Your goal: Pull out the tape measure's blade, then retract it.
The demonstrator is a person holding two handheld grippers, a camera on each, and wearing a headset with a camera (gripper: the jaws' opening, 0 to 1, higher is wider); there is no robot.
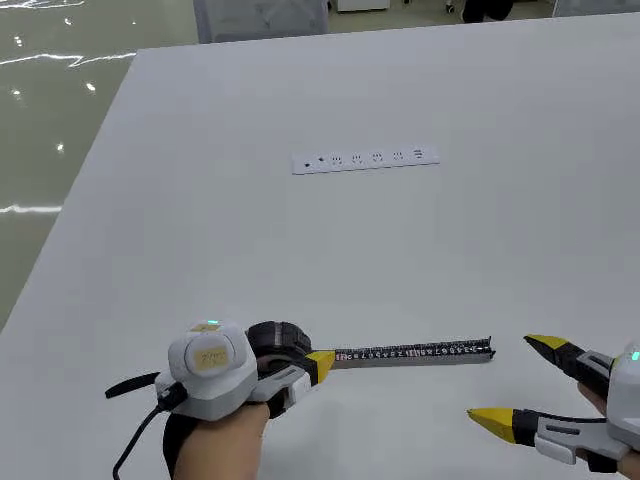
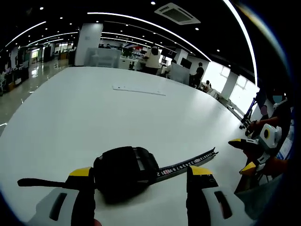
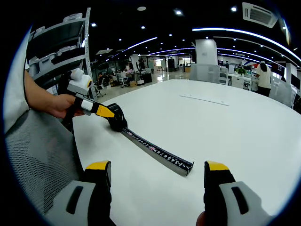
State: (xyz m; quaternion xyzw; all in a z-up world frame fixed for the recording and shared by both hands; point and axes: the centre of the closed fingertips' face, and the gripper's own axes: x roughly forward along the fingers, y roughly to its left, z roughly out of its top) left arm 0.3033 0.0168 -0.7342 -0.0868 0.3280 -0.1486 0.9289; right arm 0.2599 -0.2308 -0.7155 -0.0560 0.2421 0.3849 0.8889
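Left gripper [image 2: 140, 172] straddles tape measure [image 2: 123, 175] on white table [image 2: 117, 117].

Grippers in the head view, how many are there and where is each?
2. The left gripper is at the near left, jaws either side of the tape measure's case; the right gripper is open at the near right, just past the blade, not touching it.

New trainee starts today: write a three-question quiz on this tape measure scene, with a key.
1. True or false: the blade is fully wound into the tape measure.
2. The right gripper is: A open, apart from the blade; B shut on the blade's tip; C lying on the tape measure.
3. Which white item lies farther up the table?
Key: 1 false; 2 A; 3 the power strip.
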